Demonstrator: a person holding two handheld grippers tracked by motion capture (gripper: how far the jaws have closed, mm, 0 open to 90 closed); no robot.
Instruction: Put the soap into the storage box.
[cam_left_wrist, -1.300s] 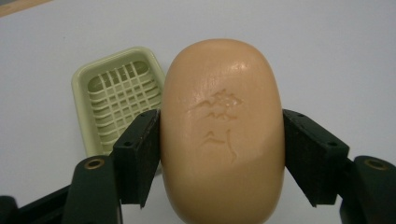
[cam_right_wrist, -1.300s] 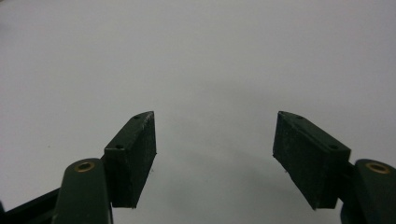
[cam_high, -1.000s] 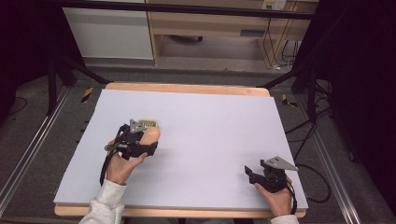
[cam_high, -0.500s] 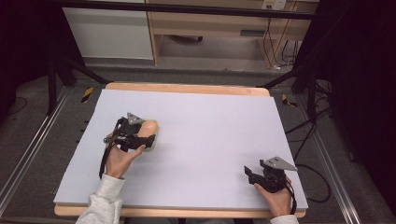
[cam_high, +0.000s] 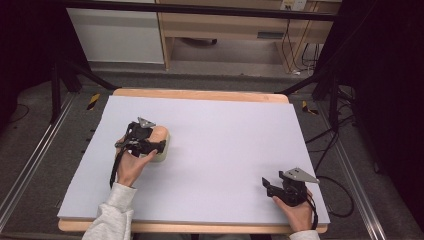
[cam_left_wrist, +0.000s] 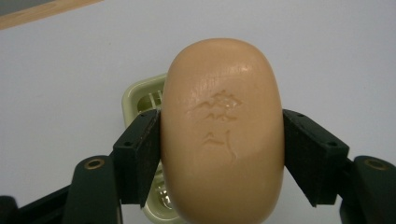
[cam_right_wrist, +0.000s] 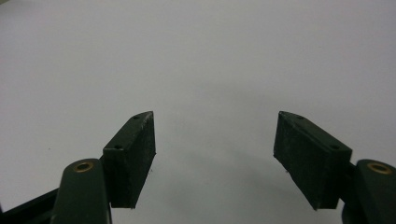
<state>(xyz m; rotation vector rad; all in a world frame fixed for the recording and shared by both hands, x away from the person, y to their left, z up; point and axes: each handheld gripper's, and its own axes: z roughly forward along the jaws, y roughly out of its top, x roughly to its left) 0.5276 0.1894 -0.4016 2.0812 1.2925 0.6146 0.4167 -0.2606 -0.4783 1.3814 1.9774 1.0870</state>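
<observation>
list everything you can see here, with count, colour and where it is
soap bar: 1, tan-orange with a stamped mark, clamped between the left claw's jaws, above the soap dish
soap dish: 1, pale green with slots, on the mat under and behind the soap
mat: 1, light grey, covering most of the table
table: 1, light wood edge showing around the mat
cabinet: 1, white, on the floor beyond the table
shelf unit: 1, light wood, beyond the table
cables: several, dark, on the floor at the far right
left claw: 1, black, left part of the mat, shut on the soap
right claw: 1, black, near right corner of the mat, jaws open with nothing between
sleeve: 1, grey, left forearm
</observation>
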